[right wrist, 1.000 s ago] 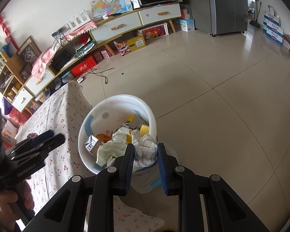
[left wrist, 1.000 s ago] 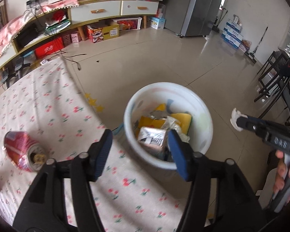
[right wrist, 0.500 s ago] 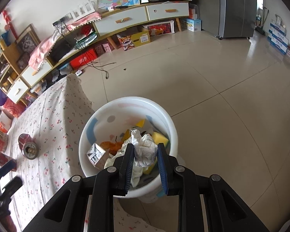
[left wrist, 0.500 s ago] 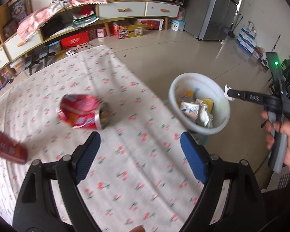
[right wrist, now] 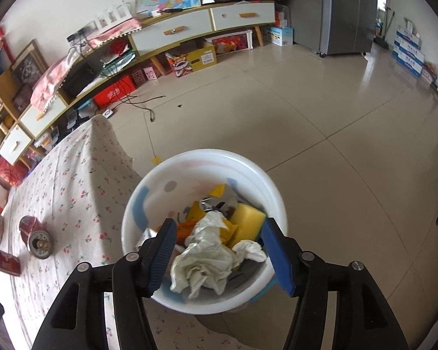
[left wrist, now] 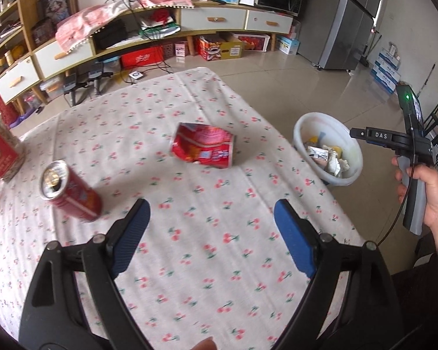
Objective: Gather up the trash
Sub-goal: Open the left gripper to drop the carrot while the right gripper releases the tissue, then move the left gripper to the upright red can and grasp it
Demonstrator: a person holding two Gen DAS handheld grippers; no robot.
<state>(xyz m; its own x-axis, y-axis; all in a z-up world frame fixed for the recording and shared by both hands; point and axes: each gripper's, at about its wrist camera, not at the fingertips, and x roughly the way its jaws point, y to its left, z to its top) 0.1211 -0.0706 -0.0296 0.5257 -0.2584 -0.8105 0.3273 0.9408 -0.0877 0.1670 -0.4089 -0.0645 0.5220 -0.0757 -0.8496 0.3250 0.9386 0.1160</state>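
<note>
My left gripper hangs open over the cherry-print tablecloth, nothing between its fingers. Beyond it lies a crushed red can; a second red can stands tilted to the left. My right gripper hovers over the white trash bin, its jaws opening. A crumpled white tissue lies loose in the bin below them, clear of both pads, next to a yellow sponge. The left wrist view shows the right gripper above the bin, held by a hand.
The bin stands on the tiled floor just off the table's right edge. A jar with a red label sits at the table's left. A long low cabinet, boxes and a grey fridge line the far wall. Dark chairs stand at the right.
My left gripper swung from above the bin back over the table, and its jaws widened. My right gripper, which was shut on the tissue, has opened, and the tissue now lies in the bin.
</note>
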